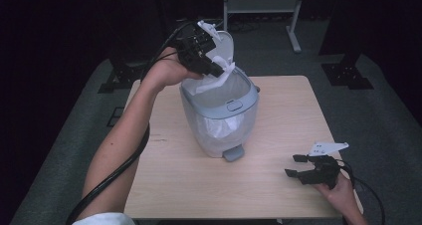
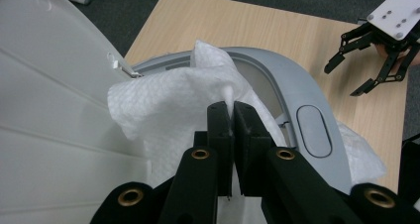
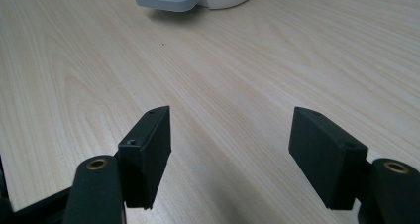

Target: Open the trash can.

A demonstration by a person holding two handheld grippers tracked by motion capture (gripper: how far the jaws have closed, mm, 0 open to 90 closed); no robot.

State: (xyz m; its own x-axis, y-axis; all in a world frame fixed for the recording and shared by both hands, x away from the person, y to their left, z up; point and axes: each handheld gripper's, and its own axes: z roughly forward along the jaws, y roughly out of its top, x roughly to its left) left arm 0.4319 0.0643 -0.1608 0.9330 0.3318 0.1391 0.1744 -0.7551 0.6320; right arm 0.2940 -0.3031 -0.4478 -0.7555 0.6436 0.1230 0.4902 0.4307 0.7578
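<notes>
Dark floor surrounds a pale wooden table [image 1: 278, 115]. At the pedal bin's [image 1: 219, 120] open mouth, the left gripper [image 1: 215, 70] pinches a crumpled white paper towel [image 2: 168, 105] tight, its length trailing down into the bin. Well apart, the right gripper [image 1: 297, 166] rests wide open and holds nothing, over bare tabletop near the edge.

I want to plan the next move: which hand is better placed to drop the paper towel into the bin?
The left. Its tool is already shut on the paper towel, right above the open bin. The right tool is open and empty, low over the table, apart from the bin.
</notes>
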